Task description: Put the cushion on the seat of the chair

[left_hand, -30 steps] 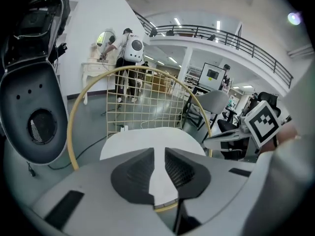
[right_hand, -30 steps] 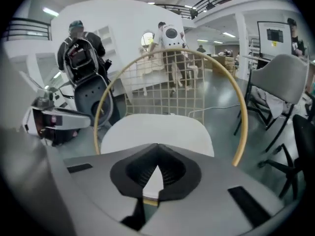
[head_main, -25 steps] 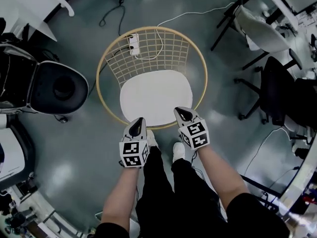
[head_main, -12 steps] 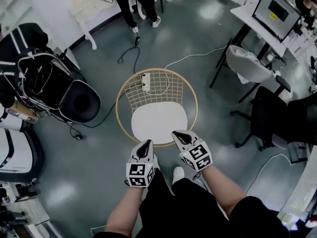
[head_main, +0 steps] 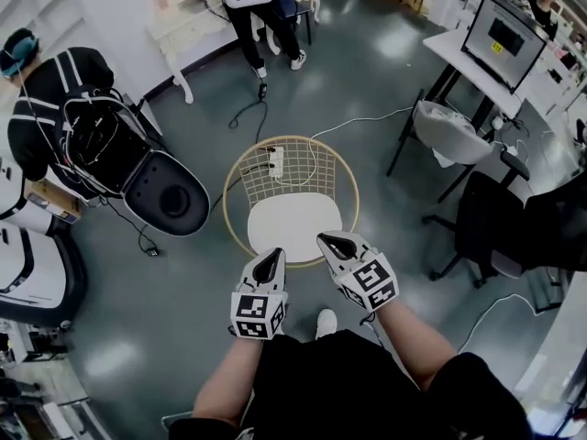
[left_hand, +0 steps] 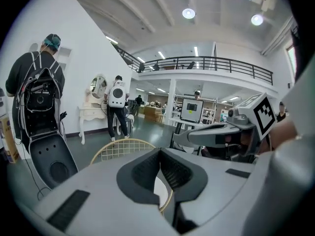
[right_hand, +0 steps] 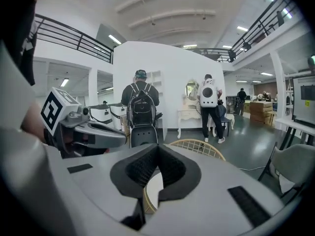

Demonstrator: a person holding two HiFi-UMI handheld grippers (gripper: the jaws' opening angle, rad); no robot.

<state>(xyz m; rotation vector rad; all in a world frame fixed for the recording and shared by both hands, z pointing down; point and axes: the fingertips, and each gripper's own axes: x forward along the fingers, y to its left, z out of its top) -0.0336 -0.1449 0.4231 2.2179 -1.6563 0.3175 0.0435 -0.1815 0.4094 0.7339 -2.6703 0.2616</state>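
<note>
The white cushion (head_main: 295,225) lies flat on the seat of the round chair (head_main: 240,174), which has a wooden hoop rim and a wire-grid back. Both grippers hang in the air on the near side of the chair, apart from it. My left gripper (head_main: 272,258) is shut with nothing in it. My right gripper (head_main: 331,241) is shut and empty too. In the left gripper view the shut jaws (left_hand: 160,152) cover most of the chair (left_hand: 121,144); a sliver of cushion (left_hand: 160,190) shows below them. The right gripper view shows the same past its jaws (right_hand: 157,149): rim (right_hand: 199,144), cushion sliver (right_hand: 153,186).
A black shell seat (head_main: 171,193) and a person with a backpack (head_main: 50,90) stand at the left. A grey office chair (head_main: 452,132), a black one (head_main: 493,218) and a desk with a monitor (head_main: 503,31) are at the right. A power strip (head_main: 276,158) lies under the chair.
Both grippers have risen away from the chair, still shut. The head view has pulled back, so the chair looks smaller. The cushion has stayed on the seat.
</note>
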